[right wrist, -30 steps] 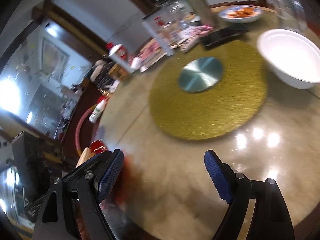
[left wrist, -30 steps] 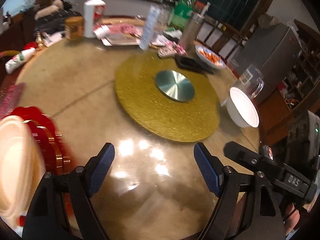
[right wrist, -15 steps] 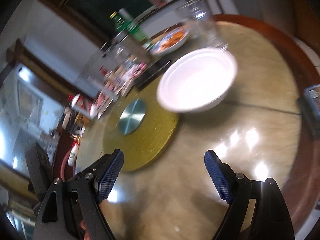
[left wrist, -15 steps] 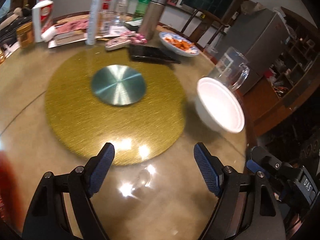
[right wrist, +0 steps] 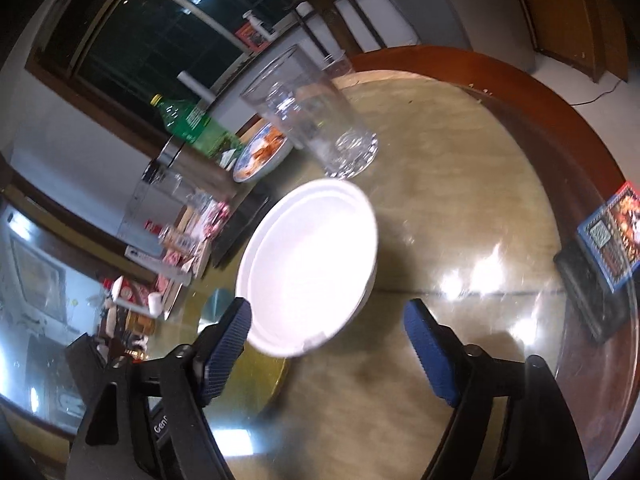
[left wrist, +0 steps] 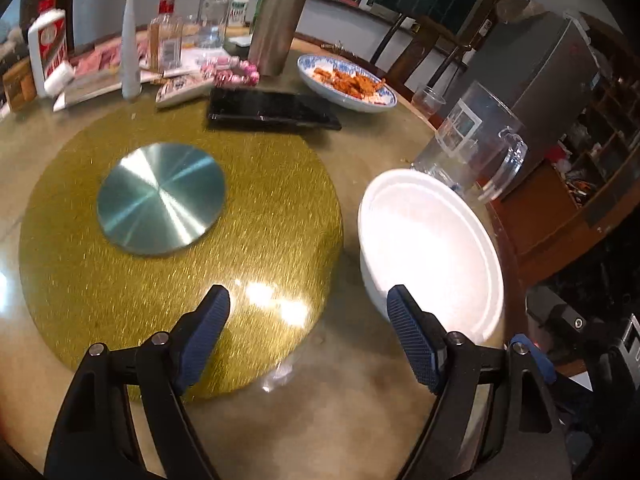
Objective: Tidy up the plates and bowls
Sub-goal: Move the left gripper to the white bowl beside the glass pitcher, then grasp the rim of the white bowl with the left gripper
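A large white bowl (left wrist: 430,248) stands empty on the round table beside the gold turntable (left wrist: 256,216). It also shows in the right wrist view (right wrist: 308,264). My left gripper (left wrist: 308,320) is open and empty, and its right finger overlaps the bowl's near left rim in the view. My right gripper (right wrist: 328,332) is open and empty, with the bowl's near rim just beyond its left finger. A blue-patterned plate of orange food (left wrist: 346,82) sits at the back; the right wrist view shows it too (right wrist: 262,152).
A clear plastic pitcher (left wrist: 472,144) stands right behind the bowl, also in the right wrist view (right wrist: 316,116). A black tray (left wrist: 272,110), a steel flask (left wrist: 278,20), bottles and packets crowd the far side. A boxed item (right wrist: 612,236) lies at the table's edge.
Both grippers have swung right and closed in on the white bowl, which now looms larger. The red plates seen a second ago at the left have left the view.
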Available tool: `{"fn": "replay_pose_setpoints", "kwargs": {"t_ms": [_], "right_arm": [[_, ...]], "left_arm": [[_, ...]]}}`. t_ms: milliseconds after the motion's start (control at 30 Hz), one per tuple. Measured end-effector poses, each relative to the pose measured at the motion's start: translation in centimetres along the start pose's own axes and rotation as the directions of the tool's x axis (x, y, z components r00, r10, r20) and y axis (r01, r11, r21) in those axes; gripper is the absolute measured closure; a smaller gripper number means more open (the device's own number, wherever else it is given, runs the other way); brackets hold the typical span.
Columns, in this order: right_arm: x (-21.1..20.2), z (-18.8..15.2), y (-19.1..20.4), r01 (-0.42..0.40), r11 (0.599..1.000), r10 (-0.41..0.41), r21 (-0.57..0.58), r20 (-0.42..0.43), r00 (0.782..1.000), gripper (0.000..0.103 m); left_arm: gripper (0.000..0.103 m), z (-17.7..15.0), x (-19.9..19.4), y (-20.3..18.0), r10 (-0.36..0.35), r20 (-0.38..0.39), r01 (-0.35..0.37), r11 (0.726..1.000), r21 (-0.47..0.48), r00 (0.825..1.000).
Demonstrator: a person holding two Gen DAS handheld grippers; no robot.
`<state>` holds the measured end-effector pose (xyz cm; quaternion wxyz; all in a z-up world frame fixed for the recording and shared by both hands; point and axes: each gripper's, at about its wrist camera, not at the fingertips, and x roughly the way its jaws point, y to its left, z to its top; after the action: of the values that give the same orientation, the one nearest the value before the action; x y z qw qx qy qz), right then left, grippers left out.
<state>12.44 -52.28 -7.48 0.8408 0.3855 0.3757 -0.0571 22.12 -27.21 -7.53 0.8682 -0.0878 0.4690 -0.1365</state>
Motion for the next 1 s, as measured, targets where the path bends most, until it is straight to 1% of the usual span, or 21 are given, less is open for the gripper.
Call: {"fn": "replay_pose_setpoints", "kwargs": {"t_ms": [67, 133, 233, 267, 300, 333, 400, 433, 467, 500, 533, 567, 600, 700, 767, 867, 1000], "right_arm": [[0.4, 0.3, 0.0, 0.014, 1.000, -0.014, -0.002, -0.002, 1.000, 0.031], [0.9, 0.7, -0.3, 0.026, 1.000, -0.026, 0.006, -0.005, 1.000, 0.034], [1.9, 1.1, -0.6, 0.054, 0.999, -0.053, 0.009, -0.015, 0.998, 0.040], [2.4, 1.1, -0.8, 0.059, 0.998, -0.058, 0.016, -0.023, 0.998, 0.044], [2.7, 1.2, -0.9, 0.063, 0.998, -0.062, 0.021, -0.030, 0.998, 0.049], [3.1, 1.2, -1.1, 0.066, 0.998, -0.065, 0.022, -0.038, 0.997, 0.053], [3.7, 1.2, -1.1, 0.072, 0.997, -0.071, 0.020, -0.046, 0.996, 0.073], [4.0, 1.1, -1.1, 0.077, 0.997, -0.076, 0.016, -0.049, 0.996, 0.078], [4.2, 1.0, -1.1, 0.082, 0.997, -0.082, 0.011, -0.055, 0.995, 0.083], [4.4, 0.9, -1.1, 0.080, 0.997, -0.080, 0.010, -0.061, 0.995, 0.085], [4.7, 0.7, -1.0, 0.072, 0.997, -0.071, 0.007, -0.071, 0.995, 0.087], [4.8, 0.5, -0.9, 0.067, 0.998, -0.066, 0.002, -0.074, 0.995, 0.092], [4.7, 0.3, -0.7, 0.063, 0.998, -0.063, -0.002, -0.074, 0.995, 0.094], [4.6, -0.6, 0.0, 0.078, 0.996, -0.080, -0.033, -0.071, 0.994, 0.095], [4.6, -1.1, 0.2, 0.066, 0.997, -0.068, -0.038, -0.077, 0.995, 0.095], [4.4, -1.9, 1.1, 0.048, 0.998, -0.051, -0.045, -0.075, 0.996, 0.095], [4.2, -3.1, 3.1, 0.027, 0.996, -0.033, -0.082, -0.068, 0.997, 0.095]], "left_arm": [[0.027, 0.4, 0.5, -0.7, 0.010, 0.004, -0.010, 1.000, 0.010, 1.000], [0.033, 0.7, 1.1, -1.3, 0.018, -0.003, -0.018, 1.000, 0.021, 1.000], [0.036, 0.9, 2.2, -2.1, 0.064, -0.004, -0.064, 0.997, 0.052, 0.998], [0.040, 1.0, 2.7, -2.2, 0.073, -0.012, -0.072, 0.996, 0.058, 0.997], [0.045, 0.9, 3.0, -2.3, 0.075, -0.021, -0.073, 0.995, 0.062, 0.997], [0.048, 0.9, 3.2, -2.4, 0.075, -0.030, -0.073, 0.995, 0.066, 0.997], [0.062, 0.7, 3.5, -2.7, 0.094, -0.030, -0.091, 0.992, 0.088, 0.995], [0.066, 0.7, 3.7, -2.8, 0.092, -0.031, -0.088, 0.991, 0.101, 0.995], [0.074, 0.7, 3.7, -2.9, 0.086, -0.032, -0.082, 0.990, 0.112, 0.996], [0.080, 0.6, 3.7, -3.1, 0.089, -0.028, -0.085, 0.988, 0.128, 0.996], [0.083, 0.5, 3.6, -3.3, 0.088, -0.024, -0.084, 0.986, 0.142, 0.996], [0.085, 0.4, 3.5, -3.4, 0.086, -0.023, -0.082, 0.984, 0.157, 0.996], [0.086, 0.4, 3.3, -3.5, 0.093, -0.017, -0.089, 0.982, 0.168, 0.996], [0.087, 0.4, 2.5, -3.1, 0.098, 0.005, -0.097, 0.979, 0.180, 0.995], [0.088, 0.4, 2.0, -2.6, 0.095, 0.009, -0.095, 0.979, 0.179, 0.995], [0.088, 0.3, 0.9, -1.7, 0.106, 0.038, -0.111, 0.977, 0.183, 0.994], [0.088, 0.2, -0.8, 0.6, 0.125, 0.065, -0.134, 0.979, 0.153, 0.990]]}}
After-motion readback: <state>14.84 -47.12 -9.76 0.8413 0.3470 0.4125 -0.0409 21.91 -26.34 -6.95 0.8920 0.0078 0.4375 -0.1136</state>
